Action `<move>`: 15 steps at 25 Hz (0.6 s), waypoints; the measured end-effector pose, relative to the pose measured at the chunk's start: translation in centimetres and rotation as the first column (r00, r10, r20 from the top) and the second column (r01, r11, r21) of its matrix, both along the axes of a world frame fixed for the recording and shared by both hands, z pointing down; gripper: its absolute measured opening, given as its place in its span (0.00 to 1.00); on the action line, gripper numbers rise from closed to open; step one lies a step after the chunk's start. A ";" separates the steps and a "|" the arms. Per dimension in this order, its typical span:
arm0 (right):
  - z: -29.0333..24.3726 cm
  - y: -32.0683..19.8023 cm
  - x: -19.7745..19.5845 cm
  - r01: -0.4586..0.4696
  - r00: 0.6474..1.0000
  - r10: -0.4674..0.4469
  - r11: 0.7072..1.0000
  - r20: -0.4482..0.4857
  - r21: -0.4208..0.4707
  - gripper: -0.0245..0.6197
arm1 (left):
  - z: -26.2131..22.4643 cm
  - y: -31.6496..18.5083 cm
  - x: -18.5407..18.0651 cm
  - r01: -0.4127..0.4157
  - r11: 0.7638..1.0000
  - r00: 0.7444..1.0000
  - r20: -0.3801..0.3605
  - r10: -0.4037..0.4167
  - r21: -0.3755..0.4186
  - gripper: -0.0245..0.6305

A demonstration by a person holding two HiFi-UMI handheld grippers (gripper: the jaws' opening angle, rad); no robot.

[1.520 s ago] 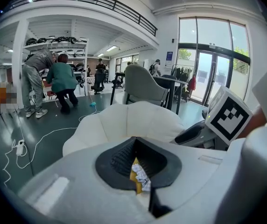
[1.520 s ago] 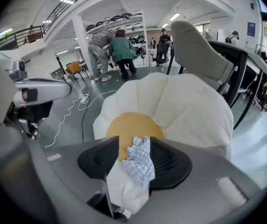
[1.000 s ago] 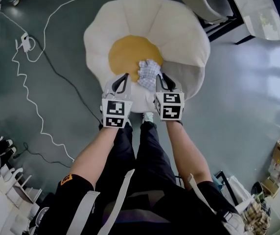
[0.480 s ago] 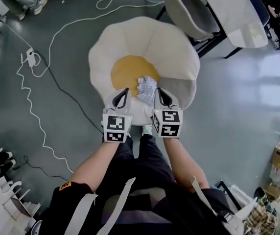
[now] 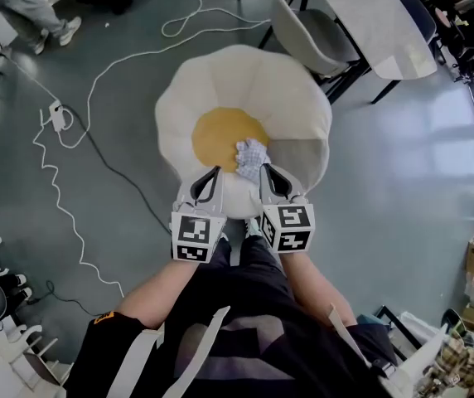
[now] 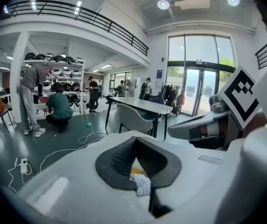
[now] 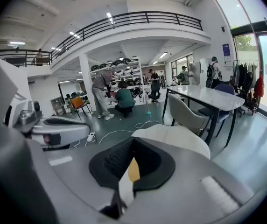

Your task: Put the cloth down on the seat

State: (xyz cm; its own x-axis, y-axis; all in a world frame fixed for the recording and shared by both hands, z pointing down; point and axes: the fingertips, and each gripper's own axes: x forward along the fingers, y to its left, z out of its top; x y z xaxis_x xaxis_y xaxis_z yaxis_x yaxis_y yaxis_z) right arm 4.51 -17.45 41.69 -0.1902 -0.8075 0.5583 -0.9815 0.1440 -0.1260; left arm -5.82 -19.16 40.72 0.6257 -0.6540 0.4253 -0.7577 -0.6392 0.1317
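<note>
Head view: left gripper (image 5: 211, 175) and right gripper (image 5: 265, 171) both closed, empty, over 6 o'clock rim of seat (image 5: 245, 77). Cloth (image 5: 251, 154) is crumpled checked lump on seat, at 4 o'clock edge of yellow centre; no clear long axis.
Left gripper view: jaws together, cloth below, untouched.
Right gripper view: jaws together, nothing between.

On my right gripper (image 7: 134, 140) camera, the two black ribbed pads (image 7: 112, 161) meet at their tips, jaws closed together. Through the slit beneath the tips I see a strip of the yellow centre (image 7: 133, 170) of the round white padded seat (image 7: 171, 136), whose pale edge rises just beyond the jaws. The grey left gripper (image 7: 80, 127) sits at the picture's left. Further off stand a grey shell chair (image 7: 187, 115) beside a long white table (image 7: 208, 99), a white cable (image 7: 117, 133) trailing over the dark floor, and two people (image 7: 124, 99) by the shelving.
</note>
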 end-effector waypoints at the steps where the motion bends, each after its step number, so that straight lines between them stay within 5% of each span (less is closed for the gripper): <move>1: -0.3 0.7 -0.4 0.001 1.000 -0.001 1.000 0.002 -0.002 0.04 | -0.5 0.6 -0.3 -0.009 1.000 1.000 0.003 0.009 0.004 0.04; 15: -8.7 6.4 -1.3 0.092 0.996 -0.090 0.988 -0.023 0.124 0.04 | -8.8 6.2 -0.1 0.045 0.993 0.998 -0.051 -0.039 0.112 0.04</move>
